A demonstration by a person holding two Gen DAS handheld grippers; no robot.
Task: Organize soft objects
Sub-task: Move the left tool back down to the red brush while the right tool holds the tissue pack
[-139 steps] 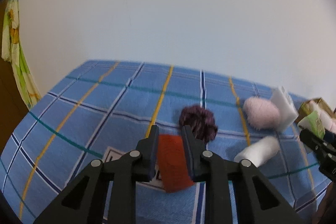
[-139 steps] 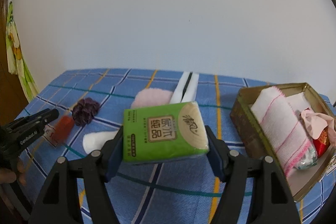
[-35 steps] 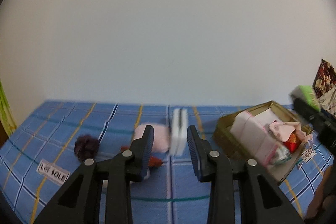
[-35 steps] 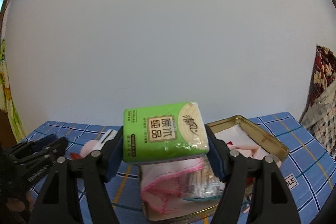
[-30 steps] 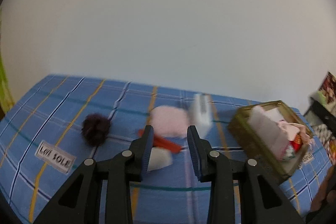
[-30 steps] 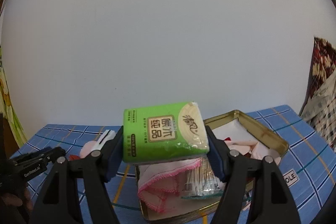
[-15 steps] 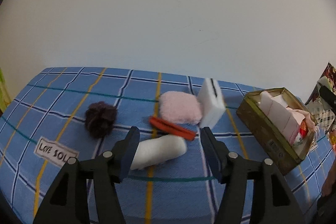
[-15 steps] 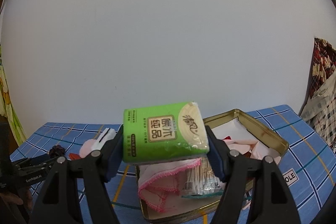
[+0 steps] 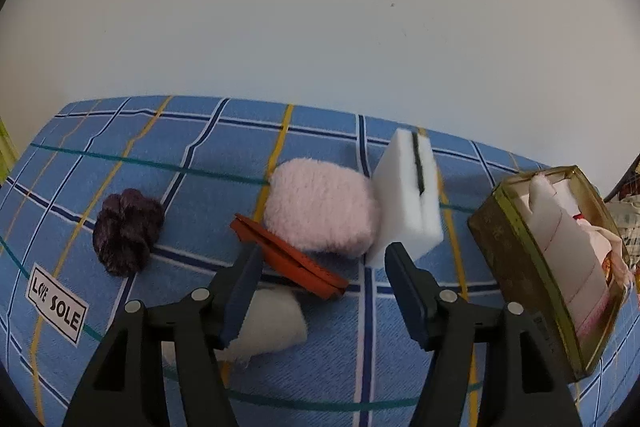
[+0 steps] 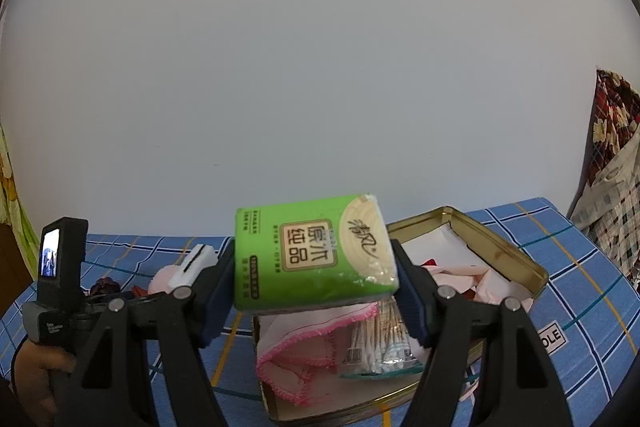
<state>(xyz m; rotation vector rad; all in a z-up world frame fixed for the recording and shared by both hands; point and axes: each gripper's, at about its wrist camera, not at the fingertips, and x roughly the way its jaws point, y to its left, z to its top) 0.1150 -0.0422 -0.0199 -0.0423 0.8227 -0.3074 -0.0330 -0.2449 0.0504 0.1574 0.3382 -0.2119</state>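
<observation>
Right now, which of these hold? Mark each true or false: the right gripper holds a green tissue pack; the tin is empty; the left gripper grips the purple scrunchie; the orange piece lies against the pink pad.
1. The right gripper holds a green tissue pack. True.
2. The tin is empty. False: cloths and packets fill it.
3. The left gripper grips the purple scrunchie. False: its jaws are closing with nothing pressed between them; the scrunchie lies apart on the cloth.
4. The orange piece lies against the pink pad. True.

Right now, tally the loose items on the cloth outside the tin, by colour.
White: 2 – foam block, rolled cloth
Pink: 1 – fluffy pad
Purple: 1 – scrunchie
Orange-red: 1 – flat pouch
Total: 5
</observation>
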